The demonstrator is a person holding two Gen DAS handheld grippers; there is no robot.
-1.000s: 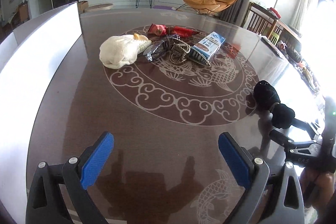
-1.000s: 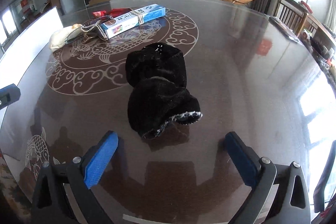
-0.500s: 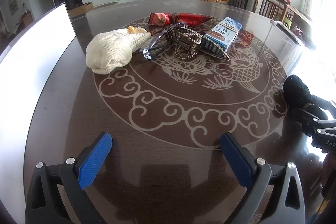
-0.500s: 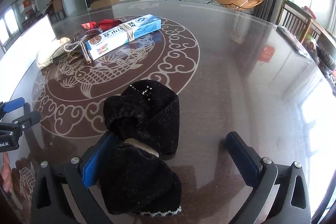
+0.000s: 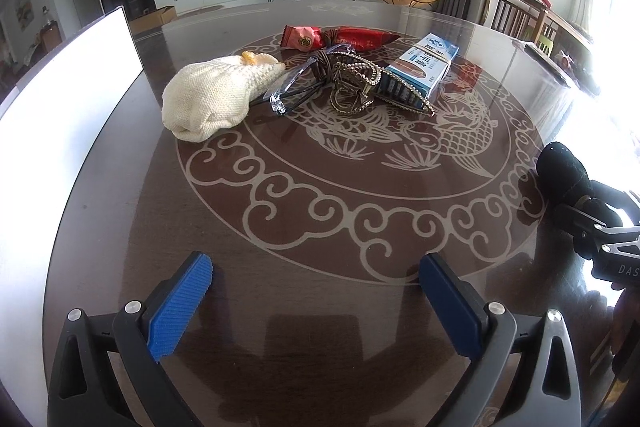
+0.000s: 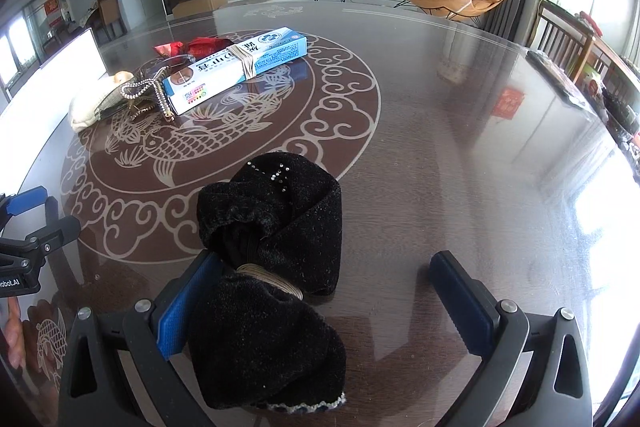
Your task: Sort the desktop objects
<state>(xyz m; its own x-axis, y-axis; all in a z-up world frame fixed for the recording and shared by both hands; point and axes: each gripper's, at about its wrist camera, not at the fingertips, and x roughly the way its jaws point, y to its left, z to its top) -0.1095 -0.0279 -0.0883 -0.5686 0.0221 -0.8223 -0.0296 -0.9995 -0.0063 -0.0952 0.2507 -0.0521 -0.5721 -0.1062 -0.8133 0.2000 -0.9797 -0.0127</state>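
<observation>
Black velvet bundle [image 6: 272, 267], banded at its waist, lies on the counter [image 6: 460, 147] between the spread right tongs [image 6: 320, 303], touching only the left pad. Centre over the band before squeezing, so neither lobe slips. Left tongs [image 5: 316, 303] hover spread and empty, well apart from the clutter.

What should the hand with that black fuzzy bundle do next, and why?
Probably close the jaws. The right gripper is open around the black bundle, whose tied middle lies against one pad, so squeezing should grip it for lifting.
</observation>
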